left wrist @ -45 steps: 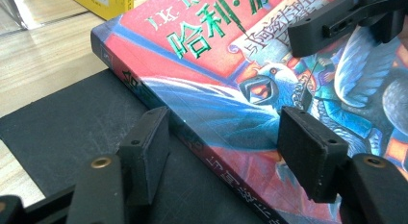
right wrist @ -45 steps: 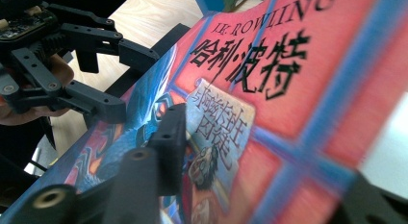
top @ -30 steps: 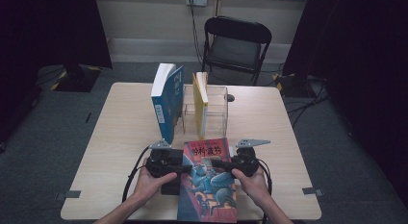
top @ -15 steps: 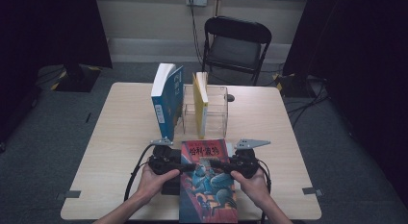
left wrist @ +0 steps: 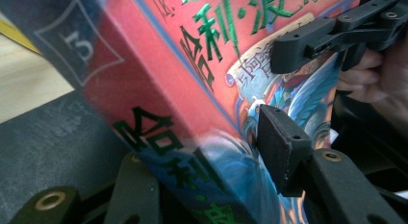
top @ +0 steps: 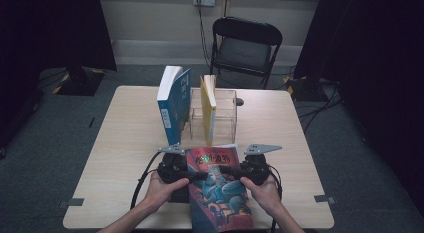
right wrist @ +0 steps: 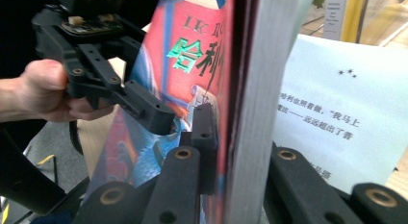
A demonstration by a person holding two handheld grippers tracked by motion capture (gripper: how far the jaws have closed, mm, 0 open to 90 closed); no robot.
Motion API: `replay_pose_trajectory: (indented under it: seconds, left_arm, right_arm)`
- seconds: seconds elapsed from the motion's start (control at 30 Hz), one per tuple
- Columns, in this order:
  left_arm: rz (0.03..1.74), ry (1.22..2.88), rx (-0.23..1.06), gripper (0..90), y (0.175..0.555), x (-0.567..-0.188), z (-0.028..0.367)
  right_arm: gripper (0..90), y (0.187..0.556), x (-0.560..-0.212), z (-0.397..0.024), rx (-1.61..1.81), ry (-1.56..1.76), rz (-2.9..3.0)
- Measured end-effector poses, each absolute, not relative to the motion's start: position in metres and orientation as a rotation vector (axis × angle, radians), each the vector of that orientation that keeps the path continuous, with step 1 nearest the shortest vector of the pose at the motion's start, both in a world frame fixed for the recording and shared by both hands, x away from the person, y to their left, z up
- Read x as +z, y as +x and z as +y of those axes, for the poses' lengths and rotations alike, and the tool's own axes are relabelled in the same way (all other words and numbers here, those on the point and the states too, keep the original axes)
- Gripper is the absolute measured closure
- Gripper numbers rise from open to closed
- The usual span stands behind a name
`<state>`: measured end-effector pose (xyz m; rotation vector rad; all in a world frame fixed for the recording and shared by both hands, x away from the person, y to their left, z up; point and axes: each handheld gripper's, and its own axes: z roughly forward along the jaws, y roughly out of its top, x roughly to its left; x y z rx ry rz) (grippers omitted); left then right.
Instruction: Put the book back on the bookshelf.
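The lower edge of the red-and-blue illustrated paperback book [top: 217,190] is cut off at 6 o'clock on the pale wooden counter [top: 125,143], in a dark-curtained room. It is grasped by the left gripper [top: 192,175], whose jaws have just been closing, and the right gripper [top: 227,169].

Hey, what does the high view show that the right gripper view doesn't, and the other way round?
High view adds: the whole table, a blue book standing, a yellow book in the clear rack, a black chair. Right gripper view adds: the right gripper clamped across the page edges, and a printed page. Shared: the red book and the left gripper, whose fingers have just been closing with that book between them.
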<state>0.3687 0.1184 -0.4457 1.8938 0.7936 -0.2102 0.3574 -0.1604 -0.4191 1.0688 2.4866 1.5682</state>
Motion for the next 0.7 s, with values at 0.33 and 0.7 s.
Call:
replay_pose_trajectory:
  seconds: [0.33,0.7]
  left_arm:
    - [0.778,1.847,-0.227,66.2,0.366,-0.43,0.123]
    - [0.721,1.849,-0.113,69.9,0.363,-0.403,0.128]
  right_arm:
    - [80.0,0.354,-0.409,-0.162,1.596,1.065,2.458]
    - [80.2,0.353,-0.385,-0.158,1.634,1.019,2.41]
